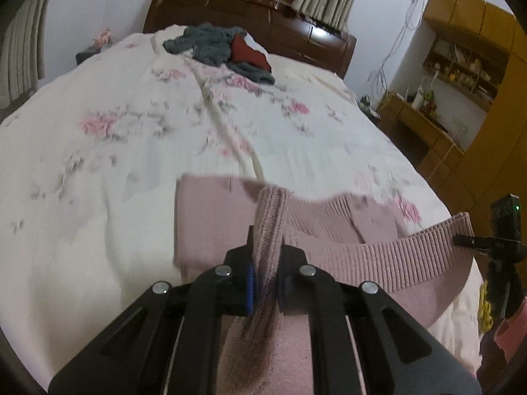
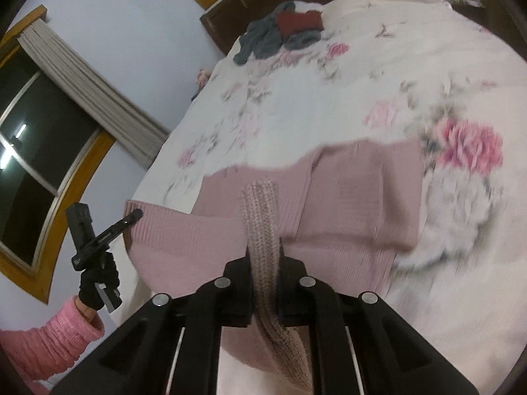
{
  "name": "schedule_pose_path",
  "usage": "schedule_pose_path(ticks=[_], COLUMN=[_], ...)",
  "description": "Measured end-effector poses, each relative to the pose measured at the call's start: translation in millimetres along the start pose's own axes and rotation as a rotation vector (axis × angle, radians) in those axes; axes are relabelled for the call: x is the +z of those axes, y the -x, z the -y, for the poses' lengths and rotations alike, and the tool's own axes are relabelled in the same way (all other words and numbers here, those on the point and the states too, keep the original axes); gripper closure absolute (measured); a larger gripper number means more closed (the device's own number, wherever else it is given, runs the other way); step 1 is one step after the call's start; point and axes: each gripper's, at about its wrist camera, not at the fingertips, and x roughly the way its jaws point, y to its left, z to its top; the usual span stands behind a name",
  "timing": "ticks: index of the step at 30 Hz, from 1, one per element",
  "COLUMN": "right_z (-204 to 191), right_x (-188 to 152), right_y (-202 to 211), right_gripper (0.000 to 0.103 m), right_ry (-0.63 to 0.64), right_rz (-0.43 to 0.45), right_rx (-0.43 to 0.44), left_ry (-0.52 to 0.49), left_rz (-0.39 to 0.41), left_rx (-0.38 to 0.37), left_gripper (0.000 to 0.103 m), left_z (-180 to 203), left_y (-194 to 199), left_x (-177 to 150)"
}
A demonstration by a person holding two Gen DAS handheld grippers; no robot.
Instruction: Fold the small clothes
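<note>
Left wrist view: the left gripper (image 1: 266,256) is closed on a bunched fold of ribbed hem of the pink sweater (image 1: 214,217). The clamped fold runs straight up between the jaws. The rest of the sweater lies ahead on the floral bedspread (image 1: 131,125), and the hem band stretches off to the right, lifted clear of the bed. The right gripper (image 1: 461,240) pinches the far end of that band at the frame edge.

Right wrist view: the right gripper (image 2: 265,256) is closed on a matching ribbed fold of the sweater (image 2: 346,197). The body lies ahead and slightly right. The hem runs left to the left gripper (image 2: 136,214), held in a gloved hand (image 2: 97,286).

Judgement: the hem's long axis spans the two grippers and each holds one end, so neither is nearer. The body lies forward of both jaws, so the fold likely carries the hem forward over it.

A dark clothes pile (image 1: 217,46) sits well apart near the headboard (image 1: 257,10).
</note>
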Motion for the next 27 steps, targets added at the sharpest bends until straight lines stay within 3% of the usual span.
schedule_pose_path(ticks=[9, 14, 19, 24, 27], right_z=[22, 48, 64, 80, 90], right_x=[71, 102, 104, 91, 85], right_y=[-40, -76, -111, -134, -140], right_gripper=[0.093, 0.093, 0.093, 0.093, 0.084], right_ry=[-0.028, -0.079, -0.095, -0.142, -0.17], right_rz=[0.026, 0.01, -0.029, -0.053, -0.065], right_rx=[-0.136, -0.218, -0.279, -0.308, -0.329], left_ry=[0.003, 0.018, 0.031, 0.03, 0.074], left_rz=[0.007, -0.046, -0.115, -0.176, -0.212], left_rx=[0.093, 0.187, 0.257, 0.28, 0.289], left_gripper=[0.095, 0.095, 0.095, 0.094, 0.087], left_z=[-6, -14, -21, -26, -39], left_y=[-69, -121, -159, -180, -184], left_x=[56, 72, 62, 48, 42])
